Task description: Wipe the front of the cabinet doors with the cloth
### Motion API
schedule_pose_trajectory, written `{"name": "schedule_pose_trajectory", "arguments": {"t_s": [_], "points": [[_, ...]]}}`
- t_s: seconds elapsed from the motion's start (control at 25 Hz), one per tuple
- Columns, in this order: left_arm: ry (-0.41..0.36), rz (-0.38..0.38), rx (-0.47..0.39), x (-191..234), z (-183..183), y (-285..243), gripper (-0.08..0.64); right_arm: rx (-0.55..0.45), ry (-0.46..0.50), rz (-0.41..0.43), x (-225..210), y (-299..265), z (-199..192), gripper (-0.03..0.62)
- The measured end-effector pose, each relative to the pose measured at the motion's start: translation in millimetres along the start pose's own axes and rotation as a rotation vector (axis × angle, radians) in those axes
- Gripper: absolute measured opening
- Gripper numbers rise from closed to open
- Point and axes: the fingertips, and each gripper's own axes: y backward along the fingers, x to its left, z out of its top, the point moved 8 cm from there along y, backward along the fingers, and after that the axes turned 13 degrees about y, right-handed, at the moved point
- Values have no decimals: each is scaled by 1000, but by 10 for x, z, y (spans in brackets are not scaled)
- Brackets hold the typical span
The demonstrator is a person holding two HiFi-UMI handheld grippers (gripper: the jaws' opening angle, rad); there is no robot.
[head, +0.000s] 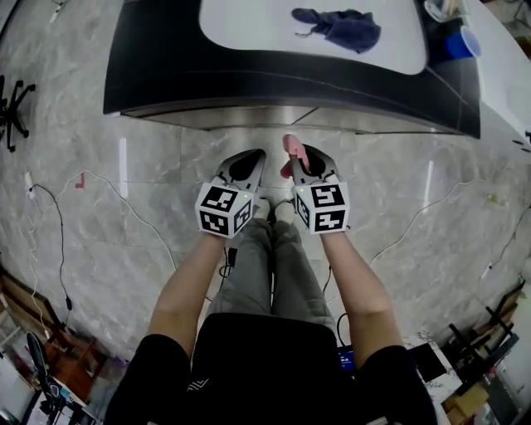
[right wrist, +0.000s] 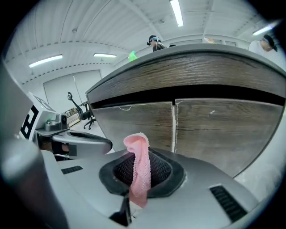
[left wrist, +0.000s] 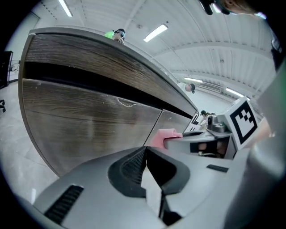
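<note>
My right gripper (right wrist: pixel 142 172) is clamped tight on the pink cloth (right wrist: pixel 136 144), a strip poking up between the jaws, facing the wood-grain cabinet doors (right wrist: pixel 214 129) without touching them, while my left gripper (left wrist: pixel 145 156) hangs alongside, jaws pressed together, holding nothing.

Pink cloth (right wrist: pixel 138 172), grey-brown wood-grain cabinet doors (right wrist: pixel 214 129), dark blue rag (head: pixel 344 26)

Bright overhead strip lights (right wrist: pixel 177 12) (fisheye edges), sharp, soft shadows.
</note>
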Motion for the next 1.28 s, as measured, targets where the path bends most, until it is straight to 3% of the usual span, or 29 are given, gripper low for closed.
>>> {"name": "schedule_pose_trajectory", "arguments": {"t_s": [0.24,0.6,0.88,1.28], "points": [[-8,-28,-17,-60,134,69,9,-23,24,-10,65,115,161,48],[-12,10,-47,-198,205,-85,9,-84,-4,-15,-248,118,201,48],[30,61,-106,-480,186,-266,9,-135,15,2,-646,209,268,48],[30,49,-124,-946,223,-760,9,-146,6,-14,-1324,436,105,48]]}}
